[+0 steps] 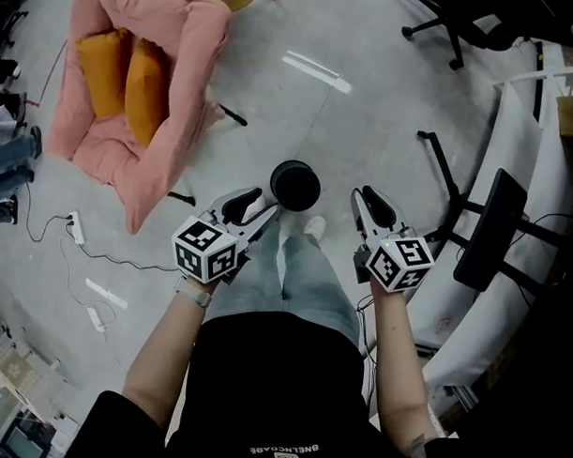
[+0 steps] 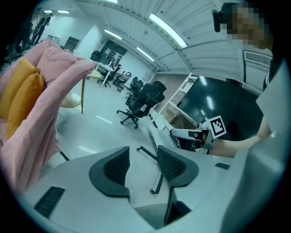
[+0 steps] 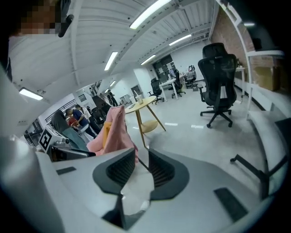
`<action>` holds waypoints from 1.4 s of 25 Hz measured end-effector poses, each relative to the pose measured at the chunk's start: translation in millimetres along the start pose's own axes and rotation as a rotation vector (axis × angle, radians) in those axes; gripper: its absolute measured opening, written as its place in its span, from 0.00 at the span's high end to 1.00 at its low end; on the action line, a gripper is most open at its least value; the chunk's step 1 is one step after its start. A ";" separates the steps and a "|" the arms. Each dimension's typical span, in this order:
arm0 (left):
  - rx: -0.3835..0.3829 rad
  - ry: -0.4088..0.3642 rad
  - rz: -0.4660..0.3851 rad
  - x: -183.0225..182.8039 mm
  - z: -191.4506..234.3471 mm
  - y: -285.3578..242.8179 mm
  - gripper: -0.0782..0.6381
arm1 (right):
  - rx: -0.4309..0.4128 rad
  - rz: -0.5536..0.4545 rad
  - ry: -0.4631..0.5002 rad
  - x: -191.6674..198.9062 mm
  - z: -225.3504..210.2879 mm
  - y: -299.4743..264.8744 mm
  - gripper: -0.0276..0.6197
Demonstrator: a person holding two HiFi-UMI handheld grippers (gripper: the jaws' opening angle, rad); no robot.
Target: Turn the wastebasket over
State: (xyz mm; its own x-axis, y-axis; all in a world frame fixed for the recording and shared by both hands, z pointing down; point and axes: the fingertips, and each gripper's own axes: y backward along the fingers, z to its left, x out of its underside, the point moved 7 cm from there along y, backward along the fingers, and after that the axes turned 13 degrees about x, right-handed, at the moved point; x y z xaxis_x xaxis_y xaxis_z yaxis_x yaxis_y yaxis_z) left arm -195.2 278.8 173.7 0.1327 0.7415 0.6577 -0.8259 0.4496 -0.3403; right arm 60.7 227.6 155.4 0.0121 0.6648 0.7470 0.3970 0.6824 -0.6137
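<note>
In the head view the wastebasket (image 1: pixel 294 184), black and round, stands on the grey floor just beyond the person's feet. My left gripper (image 1: pixel 253 208) hangs close to its left side and my right gripper (image 1: pixel 375 209) a little off to its right; neither touches it. The left gripper view shows the left gripper (image 2: pixel 144 166) open, with only floor between its dark pads (image 2: pixel 116 166). In the right gripper view the right gripper (image 3: pixel 142 168) is open by a narrow gap, with nothing in it. Neither gripper view shows the wastebasket.
A pink armchair (image 1: pixel 141 97) with orange cushions stands at the upper left. A power strip with cables (image 1: pixel 75 226) lies on the floor at the left. A curved white desk (image 1: pixel 528 168), a black panel (image 1: pixel 493 225) and an office chair (image 1: pixel 448 20) line the right. The person's jeans (image 1: pixel 297 270) are below the wastebasket.
</note>
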 end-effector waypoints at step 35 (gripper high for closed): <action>0.104 0.292 0.471 287.6 332.4 -196.4 0.51 | 0.117 0.637 -0.136 352.6 -113.6 -288.2 0.63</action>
State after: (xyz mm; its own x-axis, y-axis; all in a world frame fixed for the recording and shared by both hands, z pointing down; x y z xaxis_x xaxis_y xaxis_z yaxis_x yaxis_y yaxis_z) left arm -177.0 238.2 653.1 -0.1293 0.9639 0.2326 -0.8803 -0.0036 -0.4745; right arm 54.8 230.8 624.7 0.0931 0.9765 0.1942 0.2481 0.1661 -0.9544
